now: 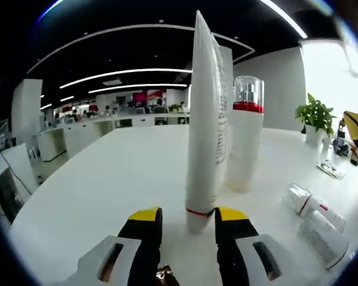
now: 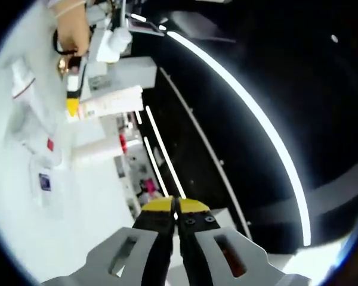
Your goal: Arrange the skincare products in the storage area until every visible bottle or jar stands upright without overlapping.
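Left gripper (image 1: 188, 217): nearest item in the left gripper view; yellow-tipped jaws parted, one either side of the tube's base, not visibly pressing it.
White tube (image 1: 206, 125): stands upright on its cap between those jaws, red band near the foot, printed text up one side; tall and narrow, so likely easy to tip.
Red-collared bottle (image 1: 246, 134): just behind the tube, upright, clear cap on top; overlapped by the tube from this angle, contact cannot be told.
Lying bottles (image 1: 317, 217): two pale bottles on their sides to the right on the white table (image 1: 107, 179), close together; whether they touch cannot be told.
Small sachet (image 1: 330, 170): flat on the table farther right, near a potted plant (image 1: 315, 119).
Right gripper (image 2: 175, 210): jaws closed together, nothing between them; its view is rolled toward the ceiling lights, with the table along the left edge.
Far items, right gripper view: flat pale packets (image 2: 45, 179) and a person's hand (image 2: 74, 30); too blurred to identify further.
Progress: judged partway; two stand, at least two remain to be raised.
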A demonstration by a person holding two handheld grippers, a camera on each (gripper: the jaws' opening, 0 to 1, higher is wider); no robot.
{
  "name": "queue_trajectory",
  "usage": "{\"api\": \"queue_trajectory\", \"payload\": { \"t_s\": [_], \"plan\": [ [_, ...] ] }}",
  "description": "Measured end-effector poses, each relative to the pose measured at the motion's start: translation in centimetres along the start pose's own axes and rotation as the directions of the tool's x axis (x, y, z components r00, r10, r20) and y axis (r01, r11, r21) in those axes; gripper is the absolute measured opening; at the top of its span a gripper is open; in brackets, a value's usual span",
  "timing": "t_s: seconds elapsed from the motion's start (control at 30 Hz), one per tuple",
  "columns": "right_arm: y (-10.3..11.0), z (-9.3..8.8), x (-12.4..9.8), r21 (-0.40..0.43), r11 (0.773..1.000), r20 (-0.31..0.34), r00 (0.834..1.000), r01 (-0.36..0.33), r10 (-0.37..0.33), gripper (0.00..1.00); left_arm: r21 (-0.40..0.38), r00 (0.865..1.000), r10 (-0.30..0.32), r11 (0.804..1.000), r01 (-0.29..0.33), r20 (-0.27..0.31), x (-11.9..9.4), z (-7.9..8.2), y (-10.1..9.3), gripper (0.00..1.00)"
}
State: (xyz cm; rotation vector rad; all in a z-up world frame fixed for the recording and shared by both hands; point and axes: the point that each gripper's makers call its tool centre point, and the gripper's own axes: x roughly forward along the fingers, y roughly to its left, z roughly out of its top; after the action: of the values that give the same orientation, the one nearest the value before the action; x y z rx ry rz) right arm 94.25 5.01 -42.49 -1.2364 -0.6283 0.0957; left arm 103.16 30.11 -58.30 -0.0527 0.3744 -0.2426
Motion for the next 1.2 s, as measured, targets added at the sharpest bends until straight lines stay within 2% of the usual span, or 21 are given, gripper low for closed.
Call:
{"api": "queue_trajectory", "payload": {
  "t_s": [0.1,0.2,0.33,0.37,0.47,0.57,0.67,0.73,0.8,0.83,0.97,1.03,1.1,1.2],
  "plan": [
    [0.0,0.0,0.0,-0.002,1.0,-0.001,1.0,0.0,0.0,0.0,0.007,1.0,0.006,1.0,-0.006,-0.003,-0.4,0.0,0.2,0.28],
    [0.0,0.1,0.0,-0.003,1.0,-0.001,1.0,0.001,-0.001,0.0,-0.003,1.0,0.024,1.0,-0.024,-0.006,-0.7,0.0,1.0,0.27],
    [0.1,0.0,0.0,-0.006,1.0,-0.002,1.0,-0.001,0.001,0.0,-0.088,0.999,0.039,0.995,-0.039,-0.006,-1.3,-0.2,2.0,0.27],
    [0.1,0.0,0.0,-0.006,1.0,-0.002,1.0,-0.002,0.002,0.0,-0.133,0.999,0.045,0.99,-0.045,0.0,-1.4,-0.1,2.3,0.26],
    [0.1,0.0,0.1,-0.006,1.0,-0.002,1.0,-0.003,0.003,0.0,-0.177,0.998,0.046,0.983,-0.04,0.032,-1.6,0.1,2.8,0.17],
    [0.2,0.0,0.1,-0.008,1.0,-0.002,1.0,-0.006,0.006,0.0,-0.198,0.996,0.064,0.979,-0.052,0.056,-2.0,0.2,3.2,0.14],
    [0.6,0.0,0.1,-0.013,1.0,-0.003,1.0,-0.02,0.02,0.0,-0.223,0.996,0.022,0.975,-0.002,0.088,-1.9,1.0,2.3,0.14],
    [0.7,-0.1,0.2,-0.018,0.999,-0.005,1.0,-0.027,0.027,0.0,-0.217,0.995,0.005,0.976,0.016,0.1,-1.9,1.2,1.5,0.16],
    [0.8,-0.1,0.2,-0.017,0.999,-0.006,1.0,-0.028,0.028,0.0,-0.162,0.993,0.019,0.987,0.0,0.116,-1.7,1.6,1.4,0.18],
    [0.7,-0.1,0.3,-0.016,1.0,-0.006,1.0,-0.027,0.027,0.0,-0.158,0.993,0.022,0.987,-0.003,0.119,-1.6,1.7,1.3,0.2],
    [0.6,-0.2,0.3,-0.016,1.0,-0.007,1.0,-0.022,0.022,0.0,-0.156,0.993,0.017,0.988,0.001,0.115,-0.7,1.8,0.7,0.33],
    [0.6,-0.2,0.2,-0.016,1.0,-0.007,1.0,-0.022,0.022,0.0,-0.095,0.995,0.04,0.995,-0.032,0.088,-0.2,1.4,0.8,0.35],
    [0.6,-0.1,0.2,-0.018,1.0,-0.006,1.0,-0.022,0.022,0.0,-0.042,0.994,0.058,0.998,-0.055,0.089,0.1,1.4,0.8,0.35],
    [0.6,-0.1,0.2,-0.023,0.999,-0.005,1.0,-0.022,0.022,0.0,-0.043,0.995,0.015,0.999,-0.01,0.097,0.8,1.4,-0.3,0.39]
  ]
}}
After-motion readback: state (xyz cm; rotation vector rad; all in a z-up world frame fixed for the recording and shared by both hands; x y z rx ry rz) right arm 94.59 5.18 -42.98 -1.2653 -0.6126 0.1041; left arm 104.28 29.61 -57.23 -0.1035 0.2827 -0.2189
